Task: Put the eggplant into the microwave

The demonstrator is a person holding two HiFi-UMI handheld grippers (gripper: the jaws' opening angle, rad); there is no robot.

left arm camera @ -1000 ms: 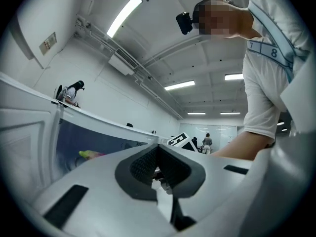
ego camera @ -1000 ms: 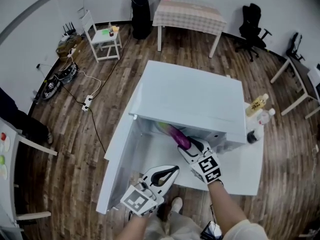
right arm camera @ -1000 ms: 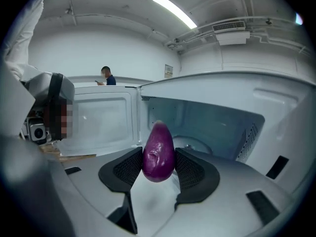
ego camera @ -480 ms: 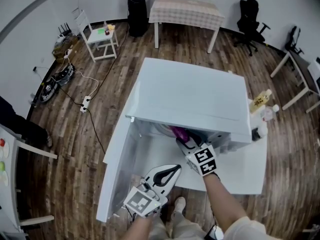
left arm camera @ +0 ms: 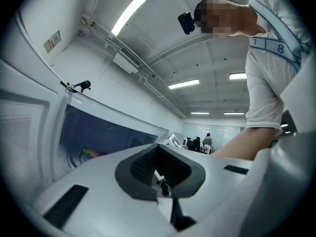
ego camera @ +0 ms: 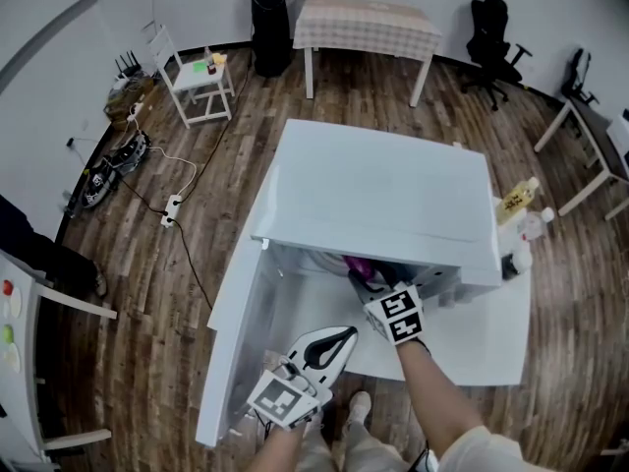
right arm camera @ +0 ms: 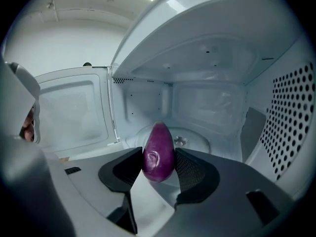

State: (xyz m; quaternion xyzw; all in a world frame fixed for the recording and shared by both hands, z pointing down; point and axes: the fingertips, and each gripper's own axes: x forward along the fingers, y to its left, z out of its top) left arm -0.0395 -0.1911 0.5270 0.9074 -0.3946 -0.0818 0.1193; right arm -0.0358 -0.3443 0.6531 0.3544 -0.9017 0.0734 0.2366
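Eggplant point(right arm camera: 158, 152) purple; microwave point(ego camera: 378, 190) white; floor point(ego camera: 128, 362) brown wood-plank; far table cloth point(ego camera: 366, 18) pale checked; office chair point(ego camera: 496, 23) black.

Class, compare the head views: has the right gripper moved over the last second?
Yes. The right gripper has pushed deeper under the microwave's top edge, so less of the eggplant shows.

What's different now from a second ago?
The right gripper, shut on the eggplant, carried it deeper into the microwave, so less purple shows from above. The left gripper, shut and empty, the open door and the bottles stayed about where they were.
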